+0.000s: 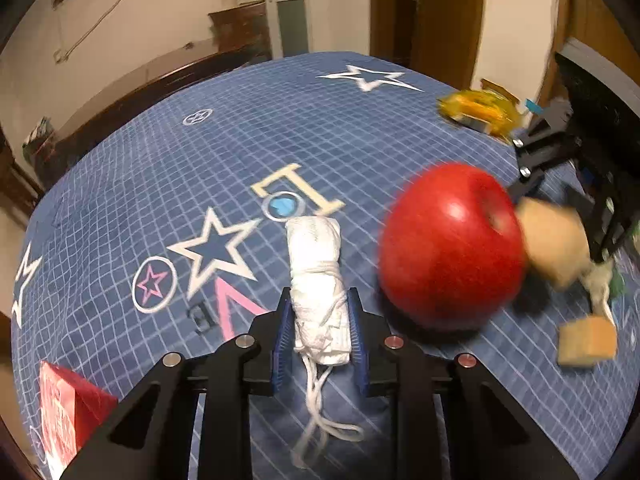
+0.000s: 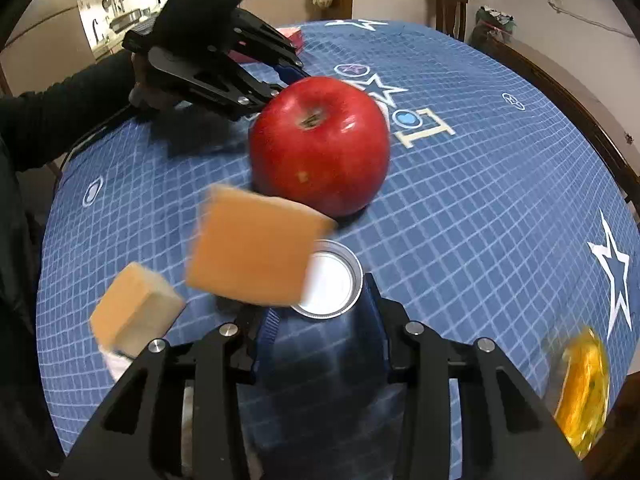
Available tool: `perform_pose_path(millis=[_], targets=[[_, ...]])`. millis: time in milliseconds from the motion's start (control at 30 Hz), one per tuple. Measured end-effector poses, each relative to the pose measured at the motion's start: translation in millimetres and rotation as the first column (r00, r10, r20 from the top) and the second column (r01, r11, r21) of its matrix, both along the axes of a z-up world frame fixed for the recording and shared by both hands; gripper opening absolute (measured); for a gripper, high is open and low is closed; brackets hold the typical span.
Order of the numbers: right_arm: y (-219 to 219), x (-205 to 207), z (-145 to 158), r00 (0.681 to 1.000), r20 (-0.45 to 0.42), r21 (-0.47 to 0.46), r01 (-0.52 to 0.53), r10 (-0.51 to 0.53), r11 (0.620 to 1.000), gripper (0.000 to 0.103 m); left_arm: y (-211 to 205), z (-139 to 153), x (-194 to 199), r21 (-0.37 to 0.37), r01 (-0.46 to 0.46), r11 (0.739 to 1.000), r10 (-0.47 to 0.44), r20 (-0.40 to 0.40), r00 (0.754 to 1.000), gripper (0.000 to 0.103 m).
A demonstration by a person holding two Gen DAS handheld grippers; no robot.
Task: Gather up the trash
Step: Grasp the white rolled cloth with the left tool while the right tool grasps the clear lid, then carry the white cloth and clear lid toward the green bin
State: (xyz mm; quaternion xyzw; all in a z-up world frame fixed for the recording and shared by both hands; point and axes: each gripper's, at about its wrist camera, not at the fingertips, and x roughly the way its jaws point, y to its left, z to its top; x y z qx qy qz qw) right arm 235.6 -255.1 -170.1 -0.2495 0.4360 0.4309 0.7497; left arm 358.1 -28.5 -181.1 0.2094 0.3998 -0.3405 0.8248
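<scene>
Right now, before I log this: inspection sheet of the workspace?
Surface: round table under a blue grid tablecloth with stars.
Job's things: white tissue roll tied with string; small round foil cup; crumpled yellow wrapper.
Clutter: red apple; large tan sponge block and small tan sponge block, both blurred; red box.
Grippers: left gripper, jaws shut on the tissue roll. Right gripper, foil cup at the jaw tips, large block overlapping them; grip unclear.
Cables: thin wire on the wall.
Surroundings: wooden chair; dark-sleeved arm.
</scene>
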Motion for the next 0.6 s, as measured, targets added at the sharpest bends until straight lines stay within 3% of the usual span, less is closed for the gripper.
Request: perform_pose_path(millis=[167, 300, 367, 433, 467, 533, 600], targets=[[-14, -48, 22, 0.995, 0.099, -0.079, 0.032, -0.024, 0.996, 0.038, 19, 12, -46, -0.019, 0.006, 1.000, -0.005, 0.046, 0.999, 0.028], [-8, -89, 59, 0.982, 0.186, -0.042, 0.000, 0.008, 0.999, 0.038, 36, 22, -75, -0.076, -0.005, 0.997, 0.009, 0.047, 0.999, 0.028], [5, -108, 69, 0.951, 0.310, -0.133, 0.035, 0.008, 0.991, 0.038, 41, 29, -91, -0.110, -0.006, 0.994, 0.011, 0.049, 0.999, 0.027], [25, -128, 66, 0.879, 0.470, -0.290, 0.061, 0.087, 0.955, 0.038, 44, 33, -105, -0.133, 0.002, 0.991, 0.007, 0.063, 0.998, 0.028], [37, -143, 60, 0.808, 0.569, -0.381, 0.093, 0.154, 0.920, 0.038, 44, 35, -110, -0.139, 0.000, 0.990, 0.010, 0.068, 0.998, 0.028], [54, -157, 40, 0.672, 0.684, -0.526, 0.186, 0.283, 0.830, 0.038, 46, 39, -118, -0.149, -0.007, 0.989, 0.018, 0.072, 0.997, 0.028], [66, -164, 12, 0.505, 0.722, -0.663, 0.309, 0.473, 0.682, 0.038, 48, 40, -122, -0.158, -0.017, 0.987, 0.029, 0.070, 0.997, 0.028]])
